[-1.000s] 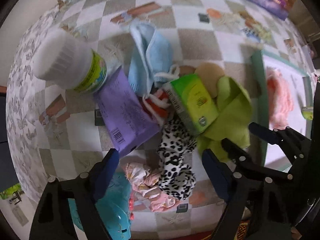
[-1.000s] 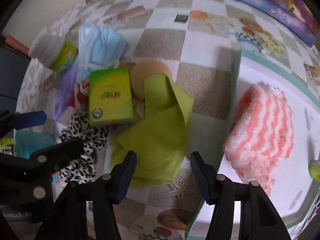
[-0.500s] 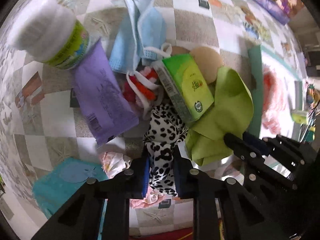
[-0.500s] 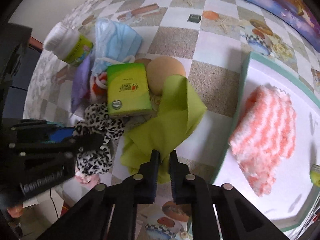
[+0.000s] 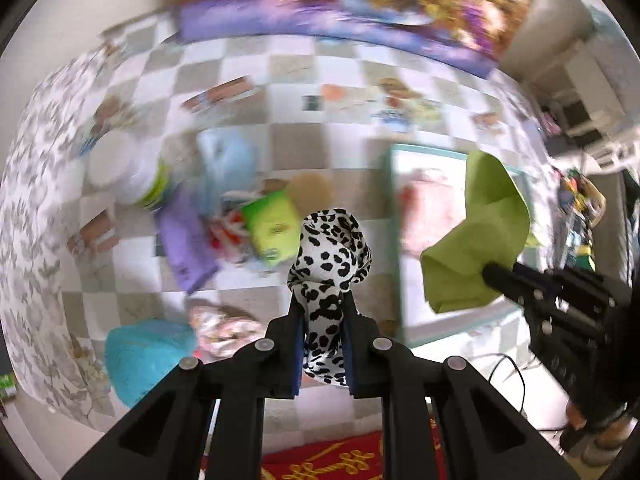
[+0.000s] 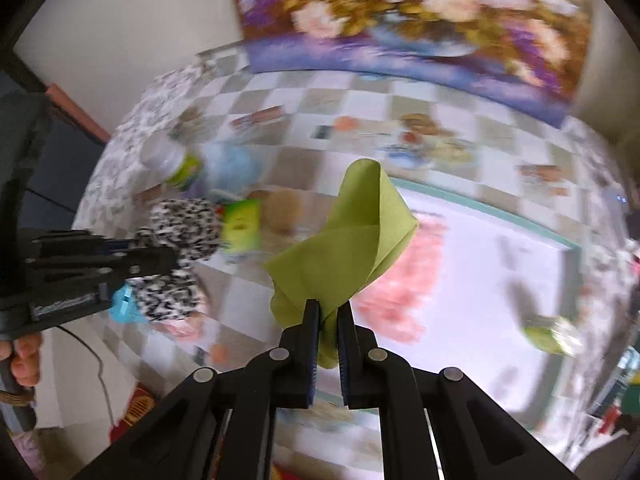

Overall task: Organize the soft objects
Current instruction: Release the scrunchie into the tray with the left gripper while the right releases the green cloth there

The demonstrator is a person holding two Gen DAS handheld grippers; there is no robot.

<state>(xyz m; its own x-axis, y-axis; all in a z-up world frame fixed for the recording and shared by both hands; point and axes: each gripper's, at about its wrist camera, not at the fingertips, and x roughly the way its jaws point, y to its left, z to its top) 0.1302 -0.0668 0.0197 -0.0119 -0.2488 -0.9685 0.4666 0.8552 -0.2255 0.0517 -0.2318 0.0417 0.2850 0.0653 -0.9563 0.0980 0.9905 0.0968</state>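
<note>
A leopard-print cloth (image 5: 330,248) hangs lifted above the checkered table, and my left gripper's (image 5: 323,304) jaws are closing with their pads pressed on it. Further right, my right gripper (image 5: 490,270) holds a lime-green cloth (image 5: 480,248) in the air. In the right wrist view that gripper (image 6: 328,308) is shut on the green cloth (image 6: 352,240), above the edge of a white tray with a teal rim (image 6: 500,216). A pink striped fluffy cloth (image 6: 396,288) lies in the tray. The left gripper (image 6: 168,260) and its leopard cloth (image 6: 180,232) show at the left.
On the table lie a white bottle (image 5: 120,168), a purple packet (image 5: 184,240), a green tissue pack (image 5: 272,224), a blue mask (image 5: 228,168), a tan round pad (image 5: 312,188), a turquoise cloth (image 5: 148,352) and a pink patterned cloth (image 5: 216,328). A flower painting (image 6: 400,20) stands behind.
Both grippers shut, the left on the leopard cloth and the right on the green cloth, then rose. Both cloths now hang clear of the pile, and the view has swung up.
</note>
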